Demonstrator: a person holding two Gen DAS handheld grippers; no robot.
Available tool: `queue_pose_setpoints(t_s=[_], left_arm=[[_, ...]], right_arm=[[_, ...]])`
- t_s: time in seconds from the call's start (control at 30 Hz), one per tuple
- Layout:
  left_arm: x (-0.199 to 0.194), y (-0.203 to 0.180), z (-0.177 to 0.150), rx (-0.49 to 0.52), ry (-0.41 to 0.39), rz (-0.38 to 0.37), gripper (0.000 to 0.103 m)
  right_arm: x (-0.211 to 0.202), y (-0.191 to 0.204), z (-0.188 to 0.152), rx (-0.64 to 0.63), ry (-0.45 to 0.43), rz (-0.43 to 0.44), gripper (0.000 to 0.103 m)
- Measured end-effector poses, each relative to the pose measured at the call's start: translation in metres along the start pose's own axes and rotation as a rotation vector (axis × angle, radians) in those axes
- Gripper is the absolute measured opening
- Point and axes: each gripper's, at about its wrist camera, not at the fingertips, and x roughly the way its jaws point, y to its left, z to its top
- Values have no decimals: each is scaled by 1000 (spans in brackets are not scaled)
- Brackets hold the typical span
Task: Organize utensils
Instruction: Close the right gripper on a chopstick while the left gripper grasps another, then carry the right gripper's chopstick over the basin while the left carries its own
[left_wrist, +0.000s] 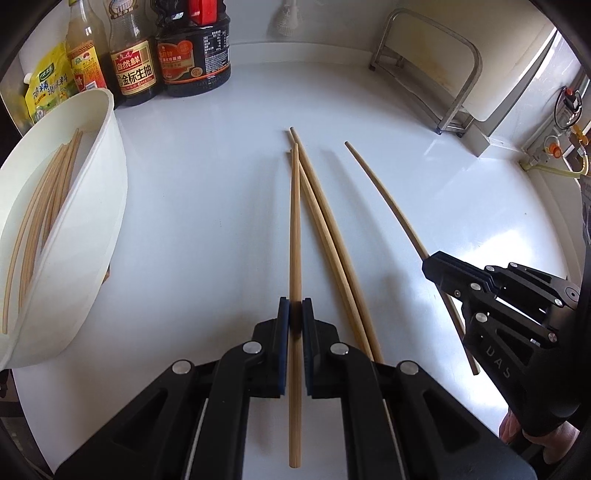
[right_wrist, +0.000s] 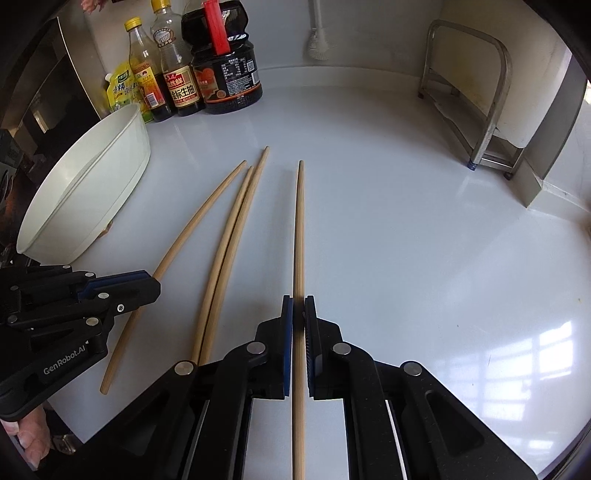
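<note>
My left gripper (left_wrist: 295, 310) is shut on a wooden chopstick (left_wrist: 294, 229) that runs forward between its pads; the same gripper (right_wrist: 147, 284) and its chopstick (right_wrist: 195, 229) show at the left of the right wrist view. My right gripper (right_wrist: 298, 306) is shut on another chopstick (right_wrist: 298, 229); that gripper (left_wrist: 428, 264) and its chopstick (left_wrist: 384, 192) show at the right of the left wrist view. Two more chopsticks (left_wrist: 325, 221) lie side by side on the white counter (left_wrist: 207, 206) between the grippers, also in the right wrist view (right_wrist: 231, 240). A white tub (left_wrist: 70, 236) at the left holds several chopsticks (left_wrist: 44, 206).
Sauce and oil bottles (left_wrist: 136, 62) stand at the back left behind the tub (right_wrist: 88, 192). A metal rack (left_wrist: 436, 66) stands at the back right against the wall, seen also in the right wrist view (right_wrist: 476, 96).
</note>
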Motion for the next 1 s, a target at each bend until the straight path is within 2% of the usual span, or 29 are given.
queue_pose_setpoints(t_s=[0.37,0.63,0.8,1.0], left_arm=[[-30,13,7,65,-35,-36,7],[-71,32,16,86,-118,-69,7],[-98,58,23,71,-176,-71,7],[-126,106,29,32,-244,-36,7]], right_arm=[[-31,15,1,110,-51,-15,6],[-53,43,16,114,-110,-26,6],[-66,74,37,86,-150,-10,6],[-63,121,68,40,-185,29,6]])
